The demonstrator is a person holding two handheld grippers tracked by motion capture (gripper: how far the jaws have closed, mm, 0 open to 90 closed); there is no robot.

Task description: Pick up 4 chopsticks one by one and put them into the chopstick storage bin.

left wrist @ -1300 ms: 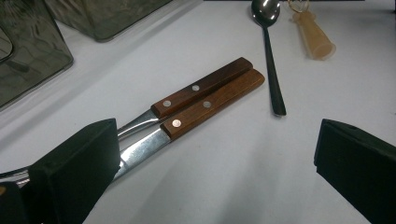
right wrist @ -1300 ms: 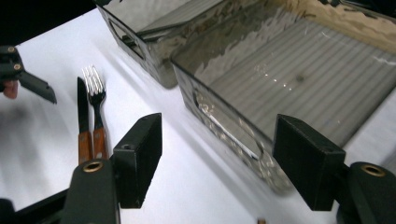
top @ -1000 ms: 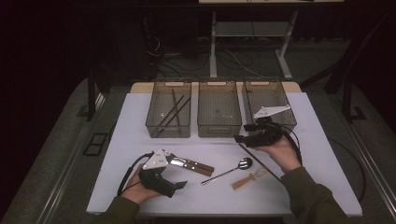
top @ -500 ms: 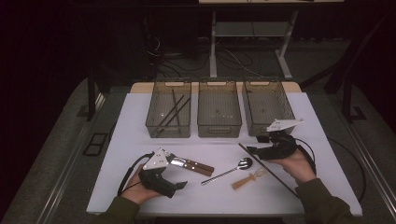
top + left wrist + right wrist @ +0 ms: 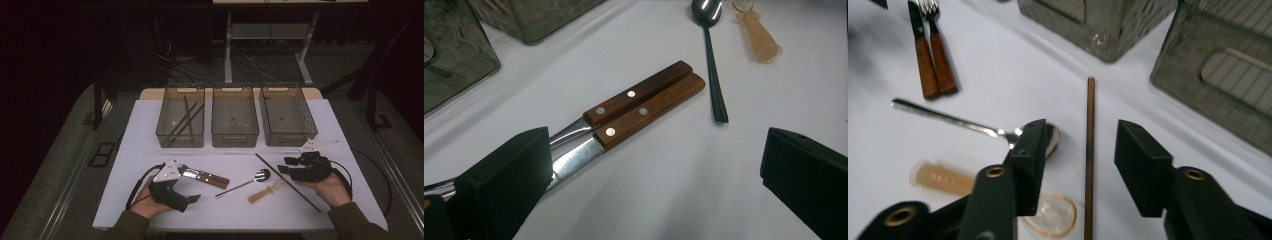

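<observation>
A long dark chopstick (image 5: pixel 287 182) lies slantwise on the white table (image 5: pixel 150 135), right of centre. My right gripper (image 5: pixel 285 169) hovers low over its far half. In the right gripper view the chopstick (image 5: pixel 1090 150) runs between the two jaws of my right gripper (image 5: pixel 1080 145); they have just been closing but stand apart from it, so the gripper is open. My left gripper (image 5: pixel 192 186) rests wide open at the front left. Two wooden-handled utensils (image 5: pixel 644 100) lie side by side ahead of my left gripper (image 5: pixel 654 150), their metal ends passing beside one jaw.
Three clear bins stand in a row at the back; the left bin (image 5: pixel 181 117) holds dark chopsticks. A metal spoon (image 5: pixel 245 183) and a small amber plastic spoon (image 5: pixel 267 191) lie between the utensils and the chopstick. The table's front edge is close to both hands.
My right hand has come away from the right bin toward the front right and lower, over the chopstick, and its jaws have narrowed. The left hand and the chopstick have stayed put.
</observation>
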